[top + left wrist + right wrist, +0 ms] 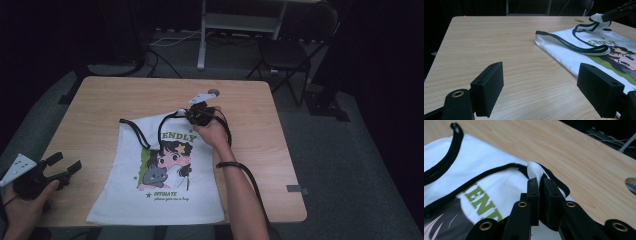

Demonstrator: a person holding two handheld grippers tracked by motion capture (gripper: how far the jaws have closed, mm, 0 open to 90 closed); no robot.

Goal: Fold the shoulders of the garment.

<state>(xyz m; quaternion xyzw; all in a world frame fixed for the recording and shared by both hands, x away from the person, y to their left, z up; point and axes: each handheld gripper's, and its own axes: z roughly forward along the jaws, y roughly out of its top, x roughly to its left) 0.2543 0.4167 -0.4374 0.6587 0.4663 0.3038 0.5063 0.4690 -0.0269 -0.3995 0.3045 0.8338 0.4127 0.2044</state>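
A white sleeveless shirt [165, 192] with black trim and a cartoon print lies flat on the wooden table [100, 100]. At the shirt's far right shoulder, my right gripper [191, 115] is shut on a bunched fold of white cloth and black trim [534, 168]; the right gripper [539, 180] has its pads pressed together on it. That strap [599, 21] is lifted slightly off the table. At the near left corner a hand holds my left gripper [66, 161], open and holding nothing, left of the shirt [584, 57]. The left gripper [540, 82] has bare wood between its jaws.
A small round hole [214, 92] lies in the table just beyond the right gripper. A folding chair [285, 52] and a metal stand [240, 22] are behind the table, with cables on the floor. A dark tag [295, 189] sits at the table's right edge.
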